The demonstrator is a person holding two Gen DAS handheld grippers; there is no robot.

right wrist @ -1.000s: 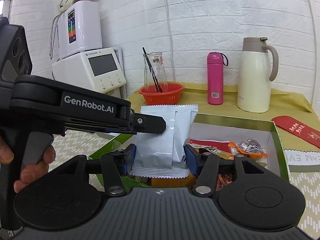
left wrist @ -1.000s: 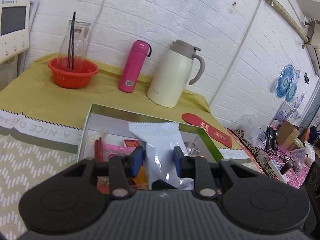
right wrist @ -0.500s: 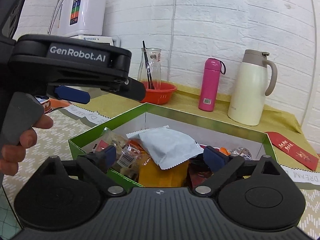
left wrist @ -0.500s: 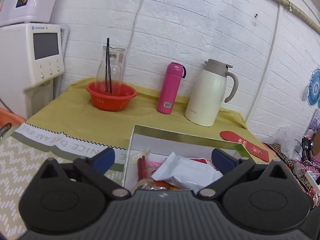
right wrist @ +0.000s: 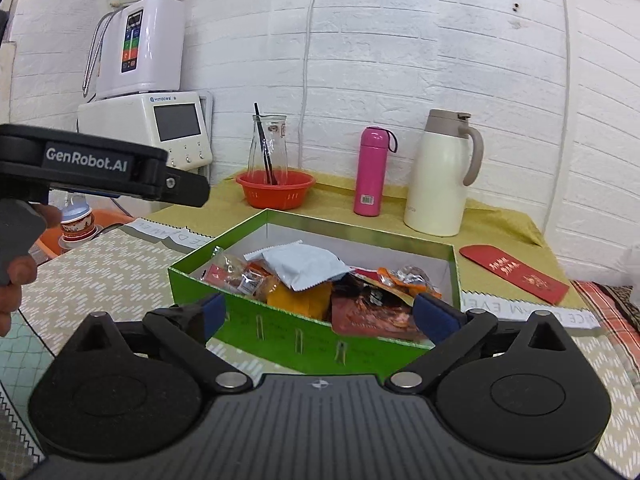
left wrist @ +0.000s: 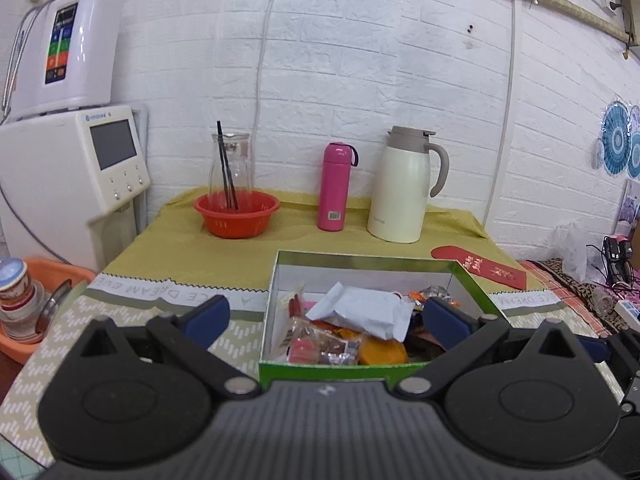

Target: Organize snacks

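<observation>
Both my left gripper [left wrist: 326, 318] and right gripper [right wrist: 320, 314] are spread wide, holding nothing. The white packet [right wrist: 302, 264] lies atop snacks in the green box [right wrist: 280, 330]. Only the right view shows "GenRobot.AI".

White brick wall [left wrist: 360, 60] behind a yellow-clothed table [left wrist: 180, 248], evenly lit.

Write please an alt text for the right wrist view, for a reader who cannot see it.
An open right gripper faces a green cardboard box full of snacks, with a pale blue-white foil packet lying on top. Behind it, a yellow cloth holds a red plastic basket, a pink bottle and a cream jug.
</observation>
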